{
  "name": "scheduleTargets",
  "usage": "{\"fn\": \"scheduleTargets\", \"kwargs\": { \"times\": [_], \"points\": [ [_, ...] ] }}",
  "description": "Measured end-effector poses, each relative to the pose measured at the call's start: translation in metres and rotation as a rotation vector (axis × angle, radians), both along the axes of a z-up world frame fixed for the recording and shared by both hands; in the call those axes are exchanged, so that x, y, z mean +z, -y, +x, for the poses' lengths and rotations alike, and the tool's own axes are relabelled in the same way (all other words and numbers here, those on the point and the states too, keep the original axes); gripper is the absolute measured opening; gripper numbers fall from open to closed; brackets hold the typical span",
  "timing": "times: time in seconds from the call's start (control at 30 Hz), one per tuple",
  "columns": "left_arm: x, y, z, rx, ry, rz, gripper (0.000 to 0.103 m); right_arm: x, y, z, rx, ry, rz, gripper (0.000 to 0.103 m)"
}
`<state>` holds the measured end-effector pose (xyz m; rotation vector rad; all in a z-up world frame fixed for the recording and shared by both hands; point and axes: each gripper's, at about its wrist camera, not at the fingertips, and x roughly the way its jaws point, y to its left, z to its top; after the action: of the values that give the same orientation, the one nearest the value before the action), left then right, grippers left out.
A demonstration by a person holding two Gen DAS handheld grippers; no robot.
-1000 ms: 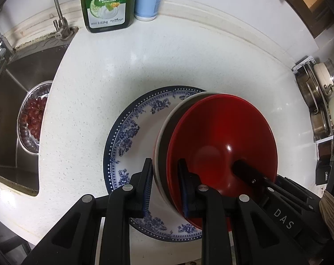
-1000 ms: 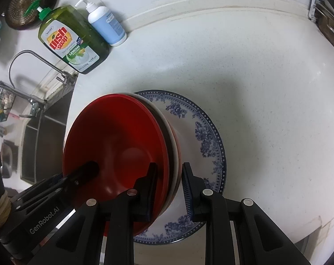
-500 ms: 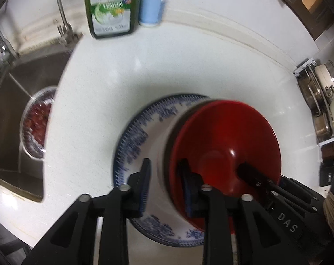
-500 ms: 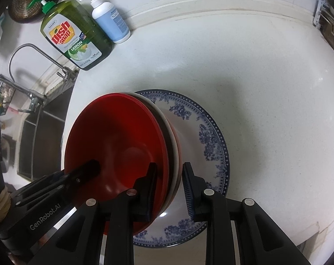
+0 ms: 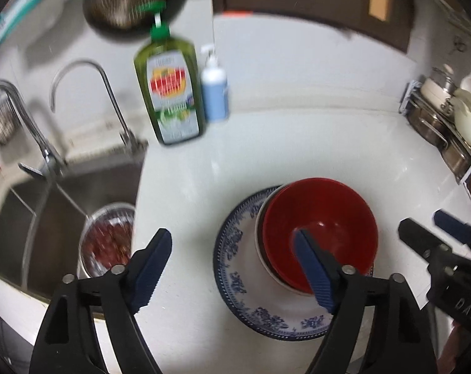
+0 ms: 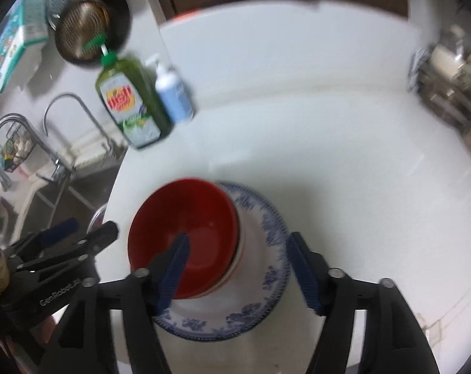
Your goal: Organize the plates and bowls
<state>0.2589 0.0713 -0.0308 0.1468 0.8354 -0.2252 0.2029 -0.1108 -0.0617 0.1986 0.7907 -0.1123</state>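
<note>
A red bowl (image 5: 329, 215) nests in a white bowl (image 5: 260, 218), and both sit on a blue-patterned plate (image 5: 235, 277) on the white counter. They also show in the right wrist view: the red bowl (image 6: 198, 215), the plate (image 6: 266, 268). My left gripper (image 5: 232, 261) is open and empty, raised above the plate's left side. My right gripper (image 6: 238, 268) is open and empty, raised above the stack. Each gripper appears at the edge of the other's view.
A sink (image 5: 48, 212) with a strainer of red fruit (image 5: 110, 240) lies to the left, with a tap (image 5: 88, 93) behind. A green dish soap bottle (image 5: 170, 93) and a blue pump bottle (image 5: 215, 93) stand at the back. A rack of pots (image 5: 444, 124) is at the right.
Both grippers have opened, let go of the bowls' rims and pulled up and back. The bowl stack now rests on the plate.
</note>
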Motion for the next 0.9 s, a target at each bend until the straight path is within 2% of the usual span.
{"fn": "scheduleTargets", "kwargs": {
  "times": [0.17,0.3,0.5,0.6,0.77,0.83,0.9],
  "points": [
    [0.008,-0.01,-0.039,0.008,0.125,-0.022,0.088,0.004,0.003,-0.034,-0.07,0.093,-0.054,0.083],
    [0.011,-0.013,-0.067,0.022,0.205,0.008,0.092,-0.003,0.005,-0.058,-0.078,0.107,-0.076,0.083],
    [0.006,-0.009,-0.109,0.052,0.211,-0.014,0.094,-0.006,0.008,-0.1,-0.044,0.148,-0.134,0.083],
    [0.006,-0.002,-0.137,0.059,0.207,-0.021,0.094,-0.004,0.014,-0.125,-0.033,0.17,-0.133,0.083],
    [0.011,0.005,-0.187,0.092,0.264,-0.026,0.098,-0.001,0.024,-0.174,-0.015,0.202,-0.144,0.084],
    [0.015,0.007,-0.21,0.106,0.295,-0.027,0.099,0.0,0.028,-0.193,-0.014,0.216,-0.155,0.091],
    [0.021,0.009,-0.231,0.12,0.322,-0.032,0.099,0.002,0.032,-0.213,-0.011,0.238,-0.154,0.092]
  ]
}}
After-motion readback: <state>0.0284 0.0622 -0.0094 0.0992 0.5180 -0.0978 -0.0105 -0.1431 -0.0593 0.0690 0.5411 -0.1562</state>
